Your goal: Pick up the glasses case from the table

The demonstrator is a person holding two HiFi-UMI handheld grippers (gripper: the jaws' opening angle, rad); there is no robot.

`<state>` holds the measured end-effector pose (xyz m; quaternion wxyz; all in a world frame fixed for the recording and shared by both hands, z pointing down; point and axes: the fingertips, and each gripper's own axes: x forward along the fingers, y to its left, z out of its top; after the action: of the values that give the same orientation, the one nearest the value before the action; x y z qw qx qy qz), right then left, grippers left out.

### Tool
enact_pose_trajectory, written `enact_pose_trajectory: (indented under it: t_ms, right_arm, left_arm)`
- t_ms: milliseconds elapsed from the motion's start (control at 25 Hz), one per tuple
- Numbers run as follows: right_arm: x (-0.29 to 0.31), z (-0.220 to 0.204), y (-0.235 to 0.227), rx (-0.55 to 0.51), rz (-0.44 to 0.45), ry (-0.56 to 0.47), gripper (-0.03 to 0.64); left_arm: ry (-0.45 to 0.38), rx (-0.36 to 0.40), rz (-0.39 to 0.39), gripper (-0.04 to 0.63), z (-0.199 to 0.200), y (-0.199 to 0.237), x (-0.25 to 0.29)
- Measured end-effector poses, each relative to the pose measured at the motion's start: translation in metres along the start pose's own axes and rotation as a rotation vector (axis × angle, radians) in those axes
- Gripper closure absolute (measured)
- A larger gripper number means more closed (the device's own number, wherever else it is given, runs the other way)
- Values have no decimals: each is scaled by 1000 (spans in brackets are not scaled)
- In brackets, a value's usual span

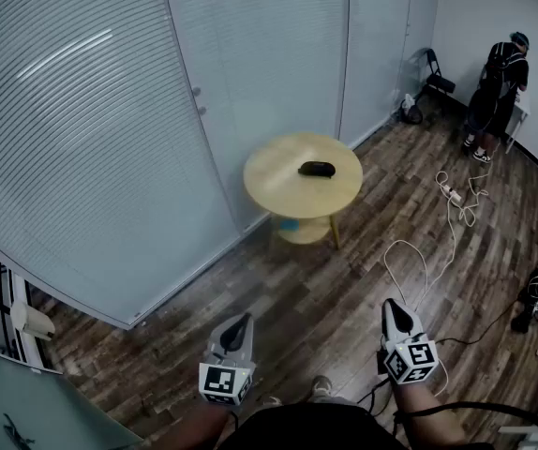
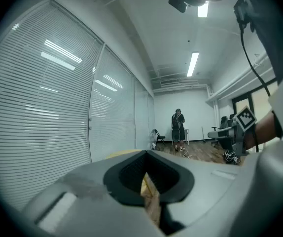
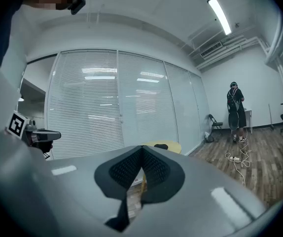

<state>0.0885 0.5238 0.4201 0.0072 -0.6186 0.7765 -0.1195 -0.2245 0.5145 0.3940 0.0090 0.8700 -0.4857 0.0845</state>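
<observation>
Wooden floor (image 1: pixel 325 289); left hand-held gripper (image 1: pixel 242 319), right hand-held gripper (image 1: pixel 392 305) level, closed.

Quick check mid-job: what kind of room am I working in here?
Most likely an office: glass partitions with slatted blinds, ceiling strip lights, and a small round table on wood-look flooring.

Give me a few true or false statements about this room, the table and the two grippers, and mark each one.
The black glasses case lies on the round yellow table. True.
The right gripper holds the case. False: its jaws are shut on nothing, well short of the table.
A person stands at the room's far end. True.
The left gripper is open above the table. False: it is shut, low in the head view, far from the table.
</observation>
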Motion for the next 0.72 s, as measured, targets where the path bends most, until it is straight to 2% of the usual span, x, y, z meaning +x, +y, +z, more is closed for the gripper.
enact_pose_trajectory:
  t_ms: [440,560,720]
  right_arm:
    - [8,-15,-24,24,-7,24,609]
    - [8,-4,-34,37,21,-8,609]
    - [9,2,-44,2,76,-16,609]
  left_arm:
    - [21,4,-26,592,-6,-9,36]
    - [17,27,-33,592,0,-18,50]
    - [-21,64,-61,592,11,-42,80]
